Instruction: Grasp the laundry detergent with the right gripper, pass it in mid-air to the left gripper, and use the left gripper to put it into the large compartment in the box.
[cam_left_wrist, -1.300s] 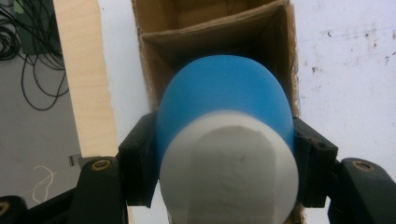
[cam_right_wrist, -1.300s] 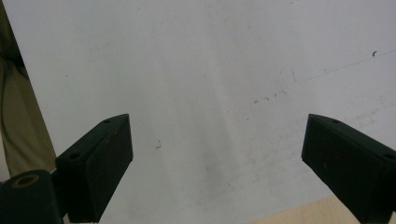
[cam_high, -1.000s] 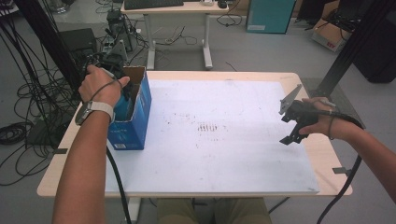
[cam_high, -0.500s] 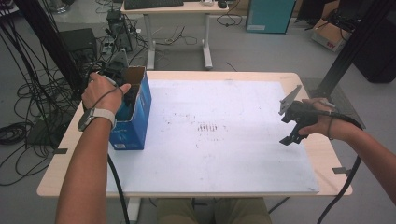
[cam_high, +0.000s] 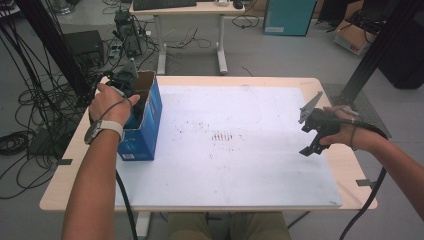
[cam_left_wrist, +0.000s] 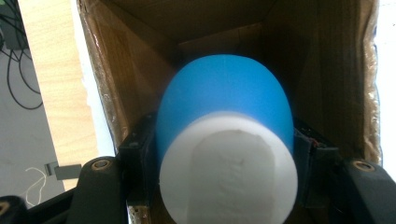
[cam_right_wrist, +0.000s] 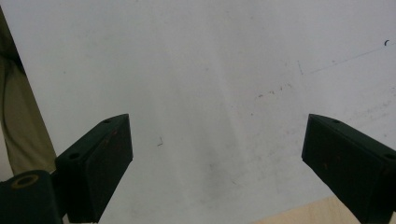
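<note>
The blue cup (cam_left_wrist: 224, 100) with the white base is sitting pinched in the left gripper (cam_left_wrist: 226, 154), its long axis running away from the jaws, rounded blue end pointing down into the open cardboard box (cam_high: 150, 115) at the bench's (cam_high: 330, 87) left edge. Since a second ago that hand is sinking lower into the box; walls are crowding the cup closely. The right gripper (cam_high: 312, 131) is hovering spread and empty over the white sheet (cam_high: 240, 150), with open room around.
</note>
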